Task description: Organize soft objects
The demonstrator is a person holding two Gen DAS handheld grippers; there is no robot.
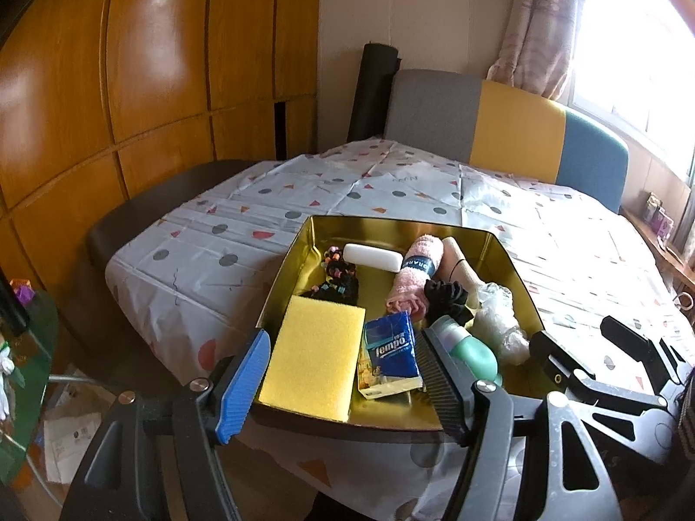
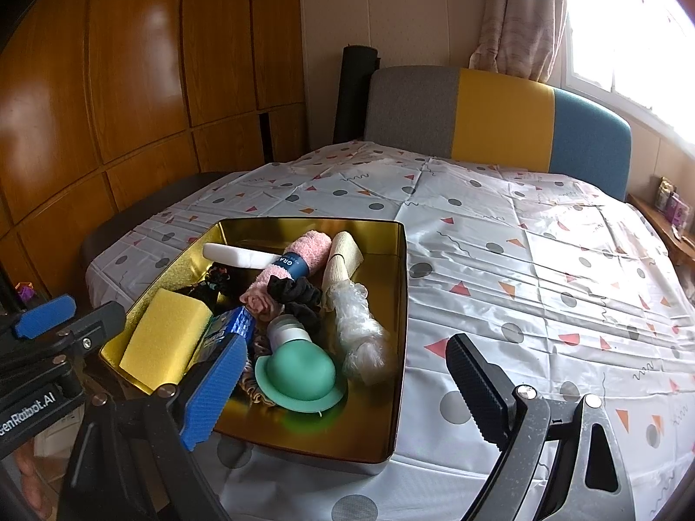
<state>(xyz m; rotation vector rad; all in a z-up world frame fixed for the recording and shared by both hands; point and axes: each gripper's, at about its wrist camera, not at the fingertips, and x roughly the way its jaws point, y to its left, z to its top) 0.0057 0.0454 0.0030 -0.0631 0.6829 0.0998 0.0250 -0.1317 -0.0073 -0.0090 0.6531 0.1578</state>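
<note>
**Crowded tin, two open claws: where a grab could go astray**

At the near edge of the table (image 2: 543, 260), a gold tin (image 2: 402, 304) holds all the soft things packed close together. Both claws hover just short of its near wall, and neither has hold of anything. The left gripper (image 1: 343, 373) stands wide open, its jaws framing the yellow sponge (image 1: 312, 356) and the blue tissue pack (image 1: 391, 347) in the near left part of the tin. The right gripper (image 2: 347, 386) is spread wide too, one jaw over the tin's near wall, the other out over the tablecloth beside the tin's right wall.

The likely trouble is the crowding. The green silicone bottle (image 2: 299, 369) lies against the black scrunchie (image 2: 295, 293) and the clear plastic bundle (image 2: 358, 334), so a jaw closing on one could catch or drag a neighbour. The pink rolled towel (image 2: 286, 269) rests across the white case (image 2: 234, 256), and lifting it may shift the case. The sponge should compress under a hard squeeze and may spring loose. A jaw coming down too near could strike the tin's wall and slide the tin on the glossy cloth, possibly towards the table's near edge. The two grippers also sit close together, so a simultaneous reach risks a clash.
</note>
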